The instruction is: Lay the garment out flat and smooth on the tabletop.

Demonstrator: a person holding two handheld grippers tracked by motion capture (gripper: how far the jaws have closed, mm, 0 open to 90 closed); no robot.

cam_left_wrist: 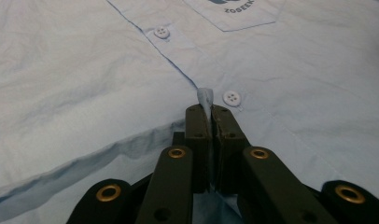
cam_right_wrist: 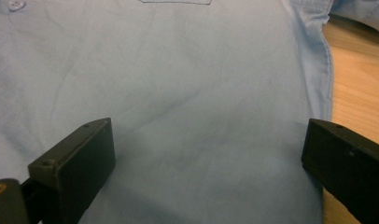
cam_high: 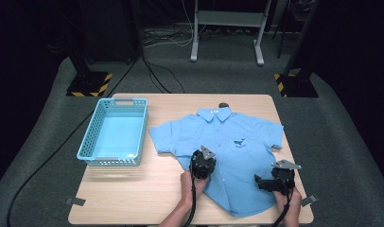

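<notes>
Shirt [cam_high: 230, 156], light blue and short-sleeved, lies spread flat on the table [cam_high: 133, 189] with its collar at the far edge, just to the right of the blue basket [cam_high: 113, 132], which serves as your landmark. Your left hand-held gripper [cam_high: 202, 163] sits on the shirt's front, on the side nearer the basket, and its jaws are pressed together on a small pinch of fabric along the button placket, right beside a white button [cam_left_wrist: 231, 97]. Your right hand-held gripper [cam_high: 275, 179] hovers low over the shirt's lower part on the side far from the basket, jaws spread wide with flat cloth between them and nothing gripped; bare table shows just past the side seam there
</notes>
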